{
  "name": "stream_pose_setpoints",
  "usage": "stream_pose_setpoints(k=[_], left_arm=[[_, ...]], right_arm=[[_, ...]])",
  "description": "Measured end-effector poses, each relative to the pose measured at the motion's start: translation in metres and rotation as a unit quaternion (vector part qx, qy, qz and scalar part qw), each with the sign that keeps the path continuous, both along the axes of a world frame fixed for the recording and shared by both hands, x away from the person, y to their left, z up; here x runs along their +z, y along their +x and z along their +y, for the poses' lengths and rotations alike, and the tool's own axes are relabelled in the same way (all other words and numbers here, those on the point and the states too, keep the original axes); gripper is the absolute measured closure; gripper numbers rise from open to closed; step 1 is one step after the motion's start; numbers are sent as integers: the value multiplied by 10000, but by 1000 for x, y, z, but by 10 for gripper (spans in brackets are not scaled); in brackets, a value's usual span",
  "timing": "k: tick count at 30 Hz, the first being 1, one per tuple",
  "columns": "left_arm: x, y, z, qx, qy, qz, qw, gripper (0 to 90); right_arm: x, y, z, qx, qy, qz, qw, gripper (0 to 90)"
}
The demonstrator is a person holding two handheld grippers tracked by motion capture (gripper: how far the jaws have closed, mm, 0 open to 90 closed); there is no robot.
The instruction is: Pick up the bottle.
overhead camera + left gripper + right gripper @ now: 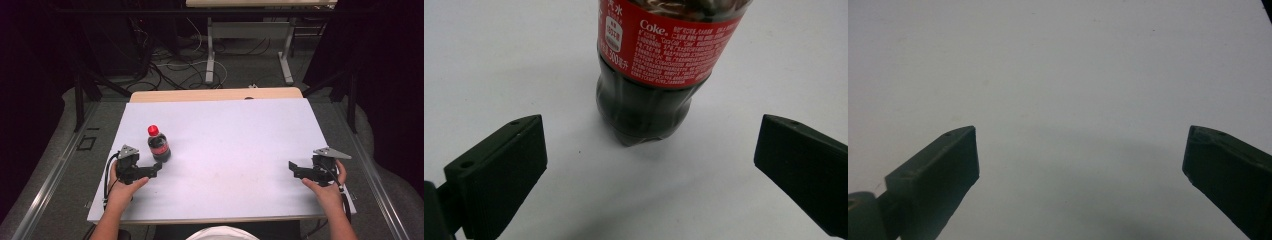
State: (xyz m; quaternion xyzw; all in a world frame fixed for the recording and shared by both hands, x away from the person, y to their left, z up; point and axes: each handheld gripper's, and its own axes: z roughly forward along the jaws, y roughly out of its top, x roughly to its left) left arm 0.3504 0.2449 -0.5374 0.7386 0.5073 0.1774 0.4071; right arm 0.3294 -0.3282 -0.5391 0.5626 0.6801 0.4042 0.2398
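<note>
Upright cola bottle (659, 70) just ahead of wide-open, empty left tongs (649, 165), right tongs (1080, 165) wide, empty, well apart.

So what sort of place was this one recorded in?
Most likely a lab or workshop set up for recording. A white-topped table stands on a grey floor, loose cables trail behind it near another desk's legs, and dark curtains close off the sides.
</note>
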Motion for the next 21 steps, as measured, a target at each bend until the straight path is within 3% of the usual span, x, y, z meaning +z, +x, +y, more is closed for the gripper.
stream_pose_setpoints(k=[9, 16, 21], left_arm=[[7, -4, -1, 0, 61, -90, 9999, 7], [15, -6, -6, -141, 60, -245, 9996, 7], [21, 2, -8, -191, 71, -261, 9995, 12]], right_arm=[[-4, -1, 8, 223, -75, 121, 9997, 11], [-1, -3, 10, 299, -121, 111, 9994, 15], [3, -1, 16, 408, -281, 4, 9988, 42]])
